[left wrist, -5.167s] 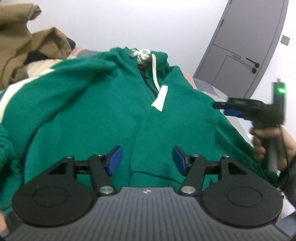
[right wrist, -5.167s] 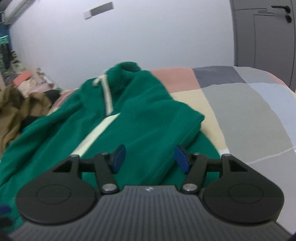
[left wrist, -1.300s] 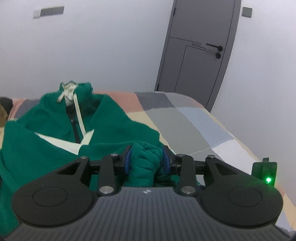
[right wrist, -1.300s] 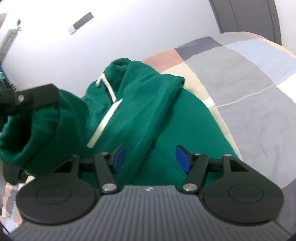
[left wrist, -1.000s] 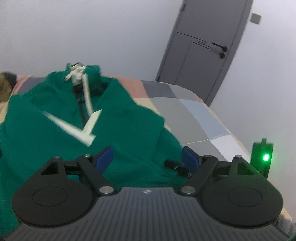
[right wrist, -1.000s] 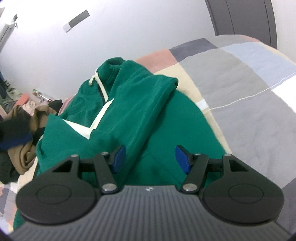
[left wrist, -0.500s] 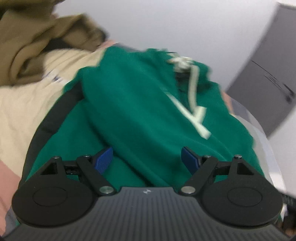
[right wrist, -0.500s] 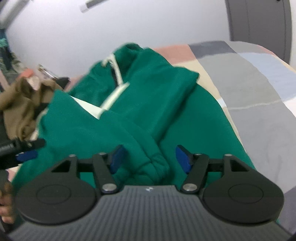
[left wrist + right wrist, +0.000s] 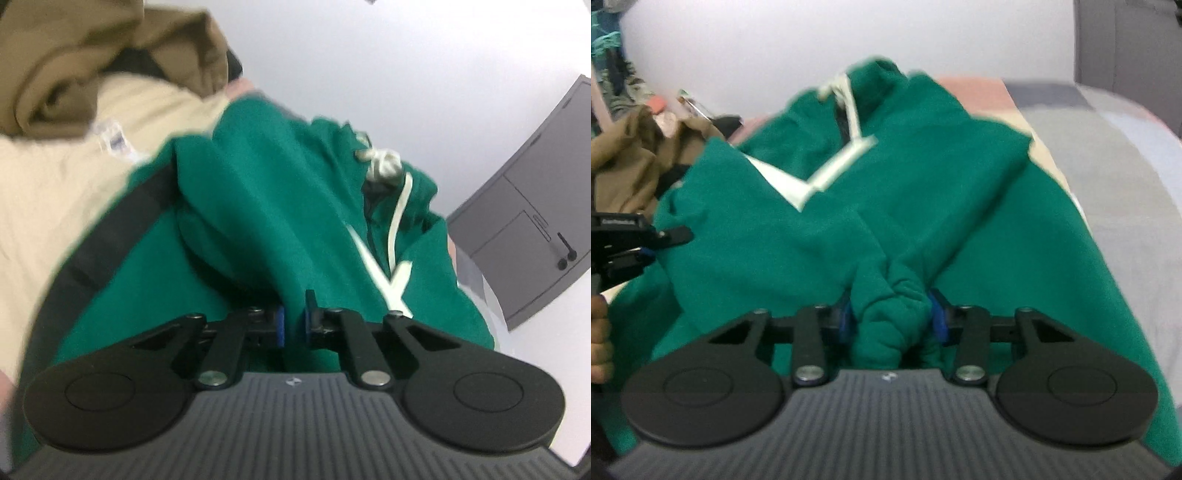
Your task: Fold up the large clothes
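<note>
A large green hoodie (image 9: 258, 206) with a white drawstring (image 9: 395, 221) and a white stripe (image 9: 820, 173) lies spread on the bed, both sleeves folded across its front. At the hoodie's left side, my left gripper (image 9: 293, 326) is closing, its blue pads pinching a thin fold of green fabric. It also shows in the right wrist view, where the left gripper (image 9: 646, 243) is at the left edge in a person's hand. My right gripper (image 9: 892, 321) is closing too, and the bunched sleeve cuffs (image 9: 890, 306) fill the gap between its pads.
A brown garment pile (image 9: 74, 55) lies beyond the hoodie's left side, over cream fabric (image 9: 55, 184). The patchwork bed cover (image 9: 1126, 184) stretches away on the right. A grey door (image 9: 535, 229) stands at the far right wall.
My left gripper let go of the sleeve, swung across to the hoodie's left side and closed on a fold there. My right gripper moved onto the bunched cuffs and its jaws narrowed.
</note>
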### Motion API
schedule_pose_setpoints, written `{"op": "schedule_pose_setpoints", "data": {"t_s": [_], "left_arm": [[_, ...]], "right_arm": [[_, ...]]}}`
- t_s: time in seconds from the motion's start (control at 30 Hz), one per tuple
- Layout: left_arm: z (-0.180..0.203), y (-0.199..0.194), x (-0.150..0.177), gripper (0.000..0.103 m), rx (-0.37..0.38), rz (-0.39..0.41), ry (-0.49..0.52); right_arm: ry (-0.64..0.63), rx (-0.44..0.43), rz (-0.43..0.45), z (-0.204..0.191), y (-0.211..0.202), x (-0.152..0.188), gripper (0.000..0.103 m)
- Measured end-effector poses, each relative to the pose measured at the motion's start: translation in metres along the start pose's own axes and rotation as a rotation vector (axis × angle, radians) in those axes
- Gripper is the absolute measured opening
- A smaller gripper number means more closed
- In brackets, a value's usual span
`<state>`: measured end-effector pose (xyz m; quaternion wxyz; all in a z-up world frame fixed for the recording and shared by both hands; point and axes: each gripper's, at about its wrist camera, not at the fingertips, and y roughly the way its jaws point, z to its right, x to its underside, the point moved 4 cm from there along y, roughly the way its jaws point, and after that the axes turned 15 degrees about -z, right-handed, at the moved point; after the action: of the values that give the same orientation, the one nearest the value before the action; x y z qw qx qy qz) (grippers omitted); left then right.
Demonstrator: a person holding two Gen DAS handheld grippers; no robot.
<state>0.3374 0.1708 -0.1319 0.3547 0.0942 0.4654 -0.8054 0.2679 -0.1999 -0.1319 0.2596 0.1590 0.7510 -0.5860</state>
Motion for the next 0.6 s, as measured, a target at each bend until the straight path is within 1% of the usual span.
{"op": "schedule_pose_setpoints", "data": {"t_s": [0.07, 0.13, 0.27, 0.4, 0.53, 0.6], "left_arm": [[-0.003, -0.008, -0.003, 0.011, -0.021, 0.026, -0.007], [-0.009, -0.01, -0.007, 0.011, -0.049, 0.031, -0.005], [-0.02, 0.001, -0.005, 0.011, -0.085, -0.029, -0.008], [-0.018, 0.014, 0.003, 0.013, -0.169, -0.058, 0.078], [-0.01, 0.01, 0.013, 0.017, -0.218, -0.021, 0.149], [-0.003, 0.003, 0.015, 0.025, -0.243, -0.007, 0.175]], "right_arm": [[-0.051, -0.007, 0.041, -0.012, -0.003, -0.004, 0.043], [-0.083, -0.013, 0.028, -0.021, 0.004, -0.006, 0.043], [-0.114, 0.022, -0.018, -0.024, 0.029, -0.002, 0.044], [-0.047, -0.021, -0.046, -0.014, 0.039, -0.001, 0.047], [-0.02, -0.046, -0.032, -0.01, 0.037, 0.004, 0.049], [0.004, -0.063, -0.022, -0.008, 0.034, 0.006, 0.049]]}}
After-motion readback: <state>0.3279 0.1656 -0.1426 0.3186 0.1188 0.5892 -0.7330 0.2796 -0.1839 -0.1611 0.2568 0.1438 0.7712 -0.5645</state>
